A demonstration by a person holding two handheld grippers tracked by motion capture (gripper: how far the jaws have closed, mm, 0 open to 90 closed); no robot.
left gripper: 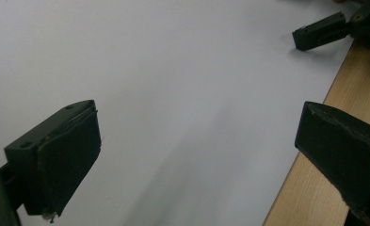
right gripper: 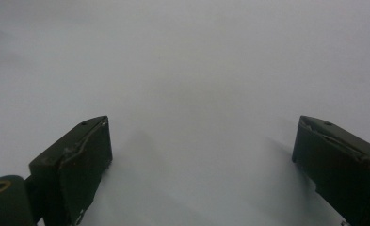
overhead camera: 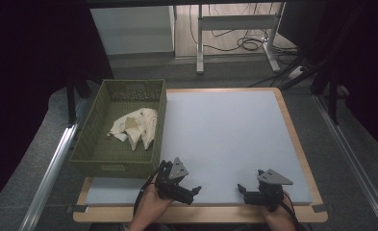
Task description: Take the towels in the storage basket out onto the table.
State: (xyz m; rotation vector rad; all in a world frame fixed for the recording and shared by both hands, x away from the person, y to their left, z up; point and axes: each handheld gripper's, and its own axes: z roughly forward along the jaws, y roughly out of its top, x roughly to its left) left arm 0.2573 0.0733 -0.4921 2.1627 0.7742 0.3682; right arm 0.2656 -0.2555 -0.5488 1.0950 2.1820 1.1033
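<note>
Your desk [overhead camera: 292, 132] is a light wooden top, and a pale grey mat [overhead camera: 225, 139] covers most of it, leaving wood bare along the right and near edges. At the desk's left side sits an olive-green woven basket [overhead camera: 88, 139], its right wall running along the mat's left edge. Inside it lies a crumpled cream cloth [overhead camera: 136, 126], bunched toward the right wall and roughly midway between the basket's near and far ends. It lies well apart from both of your grippers.

Your left gripper [overhead camera: 195, 190] rests at the near edge of the mat, just right of the basket's near right corner, with your left hand [overhead camera: 150, 204] wrapped around it from below. It points to the right along the near edge. In the left gripper view its fingers [left gripper: 67, 155] stand wide apart, with nothing between them but mat and a strip of the wooden edge.

Your right gripper [overhead camera: 241, 189] sits near the mat's near right corner, held by your right hand [overhead camera: 278, 216], and points left toward the other gripper. In the right gripper view its fingers [right gripper: 81, 169] are likewise spread wide over bare mat, holding nothing. One of them shows at the top right of the left gripper view.
</note>
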